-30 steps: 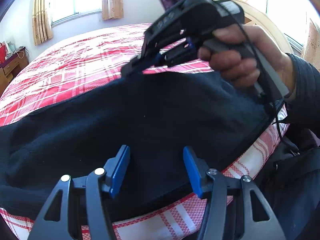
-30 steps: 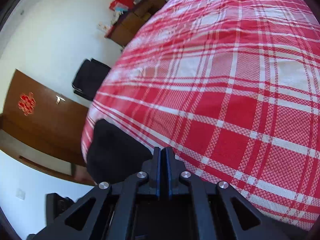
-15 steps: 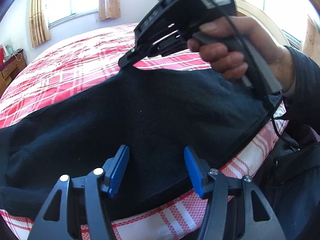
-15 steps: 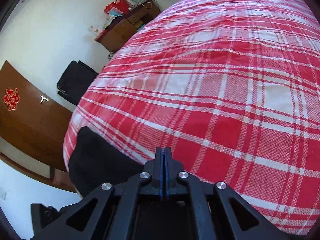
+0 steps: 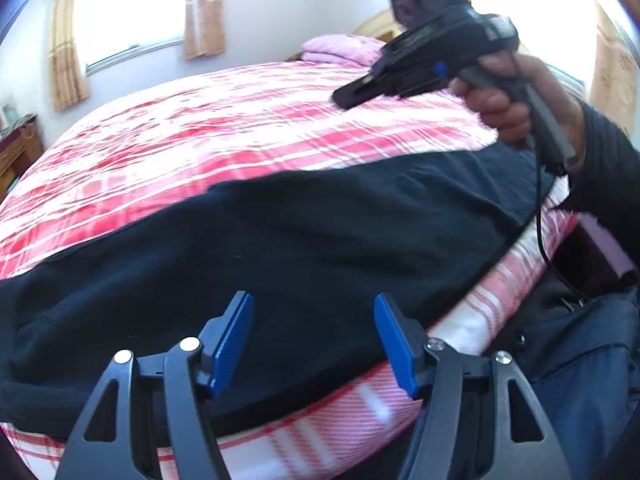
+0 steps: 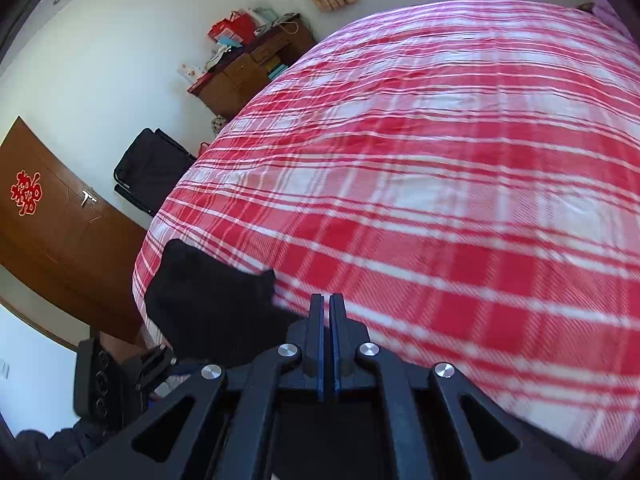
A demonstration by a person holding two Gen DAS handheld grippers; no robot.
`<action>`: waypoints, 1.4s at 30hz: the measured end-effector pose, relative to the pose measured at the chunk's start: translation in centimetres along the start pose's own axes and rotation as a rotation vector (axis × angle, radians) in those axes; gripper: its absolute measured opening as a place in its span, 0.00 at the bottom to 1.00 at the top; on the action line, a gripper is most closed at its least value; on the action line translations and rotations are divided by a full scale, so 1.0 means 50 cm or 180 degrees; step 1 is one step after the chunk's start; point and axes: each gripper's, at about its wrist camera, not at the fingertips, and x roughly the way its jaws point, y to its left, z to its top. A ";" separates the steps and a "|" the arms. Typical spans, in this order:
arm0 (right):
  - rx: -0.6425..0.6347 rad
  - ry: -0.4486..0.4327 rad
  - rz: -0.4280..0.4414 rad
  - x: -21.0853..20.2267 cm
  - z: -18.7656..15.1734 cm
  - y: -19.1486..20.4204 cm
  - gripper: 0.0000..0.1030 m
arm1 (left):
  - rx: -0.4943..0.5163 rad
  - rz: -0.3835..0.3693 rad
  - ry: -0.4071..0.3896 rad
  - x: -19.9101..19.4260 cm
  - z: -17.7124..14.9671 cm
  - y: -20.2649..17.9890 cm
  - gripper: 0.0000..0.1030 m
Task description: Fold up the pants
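Black pants (image 5: pixel 304 248) lie flat along the near edge of the red plaid bed (image 5: pixel 240 128). My left gripper (image 5: pixel 314 336) is open just above the pants' near edge, blue pads apart, holding nothing. My right gripper (image 5: pixel 344 102) is lifted above the bed beyond the pants' far right end, held in a hand. In the right wrist view it (image 6: pixel 326 312) is shut with nothing between the pads. One end of the pants (image 6: pixel 208 300) lies at the bed's left corner there.
Pink folded bedding (image 5: pixel 340 50) sits at the head of the bed. A wooden desk with bags (image 6: pixel 248 72), a black chair (image 6: pixel 152 168) and a brown door (image 6: pixel 52 216) stand beyond the bed's far side. A dark bag (image 5: pixel 580 340) lies at the right.
My right gripper has let go of the pants' far edge and risen up and to the right. The pants now lie flat. The left gripper stays open in place.
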 end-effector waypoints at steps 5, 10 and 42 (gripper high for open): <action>0.0047 0.0205 -0.0204 -0.023 -0.086 -0.059 0.03 | 0.0230 0.0072 0.0185 0.039 -0.013 -0.026 0.65; 0.0335 0.0157 -0.0590 -0.018 -0.127 -0.156 0.03 | 0.0120 0.0021 0.0227 0.032 -0.003 -0.015 0.65; 0.0161 -0.0198 -0.0452 -0.207 -0.315 -0.161 0.28 | -0.0077 0.0240 0.0156 0.056 0.023 0.023 0.65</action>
